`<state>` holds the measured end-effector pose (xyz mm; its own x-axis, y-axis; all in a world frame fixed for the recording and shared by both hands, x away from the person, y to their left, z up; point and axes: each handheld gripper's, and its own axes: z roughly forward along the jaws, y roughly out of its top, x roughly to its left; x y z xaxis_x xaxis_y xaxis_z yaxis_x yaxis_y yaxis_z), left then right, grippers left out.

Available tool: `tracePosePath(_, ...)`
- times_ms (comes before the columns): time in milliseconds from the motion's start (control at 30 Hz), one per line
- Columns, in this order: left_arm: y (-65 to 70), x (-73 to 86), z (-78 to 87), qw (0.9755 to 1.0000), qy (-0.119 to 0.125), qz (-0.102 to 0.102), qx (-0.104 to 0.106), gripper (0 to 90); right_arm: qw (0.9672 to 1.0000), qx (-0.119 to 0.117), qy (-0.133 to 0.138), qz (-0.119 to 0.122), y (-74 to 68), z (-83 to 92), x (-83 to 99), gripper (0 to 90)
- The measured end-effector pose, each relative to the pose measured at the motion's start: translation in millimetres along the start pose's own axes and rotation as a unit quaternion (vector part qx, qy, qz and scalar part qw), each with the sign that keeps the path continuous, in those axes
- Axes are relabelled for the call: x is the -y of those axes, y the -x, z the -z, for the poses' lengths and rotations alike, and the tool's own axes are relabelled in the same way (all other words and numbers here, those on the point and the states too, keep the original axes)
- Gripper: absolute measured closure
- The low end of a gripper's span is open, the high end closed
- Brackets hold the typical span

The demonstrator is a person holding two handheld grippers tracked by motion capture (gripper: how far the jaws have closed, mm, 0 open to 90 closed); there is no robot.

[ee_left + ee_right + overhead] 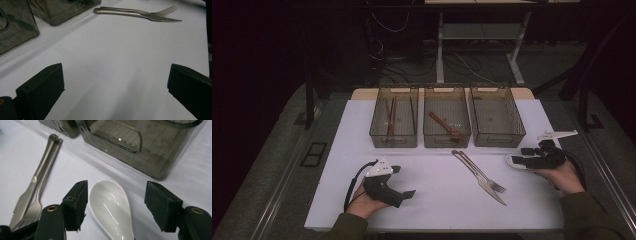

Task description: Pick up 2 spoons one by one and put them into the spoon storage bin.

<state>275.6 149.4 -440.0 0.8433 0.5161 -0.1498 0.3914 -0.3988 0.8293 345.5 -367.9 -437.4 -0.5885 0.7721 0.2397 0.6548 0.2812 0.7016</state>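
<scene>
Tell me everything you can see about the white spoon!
The white spoon looks like glossy ceramic, smooth and shiny with light streaks on it. Its oval bowl faces up and lies flat on the white table, beside a smoky see-through bin. It sits between the open jaws of the right gripper; the left jaw is right at its rim, the other stands apart. Its handle end is hidden.

spoon (110, 207): handle cut by bottom edge | right bin (140, 145): top cropped | left bin's (393, 117) contents: too dim to identify
</scene>
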Motion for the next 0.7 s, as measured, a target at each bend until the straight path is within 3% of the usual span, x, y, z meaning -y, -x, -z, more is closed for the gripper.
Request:
tracePosePath(267,0.0,0.1,-0.1,1.0,-0.001,0.0,-0.001,0.0,0.9997,-0.002,-0.019,0.014,-1.5,-5.3,0.6,43.5)
tracePosePath(700,0.1,0.2,-0.4,1.0,-0.002,0.001,0.0,0.0,0.999,-0.004,-0.042,0.017,-4.8,-10.4,1.6,50.2)
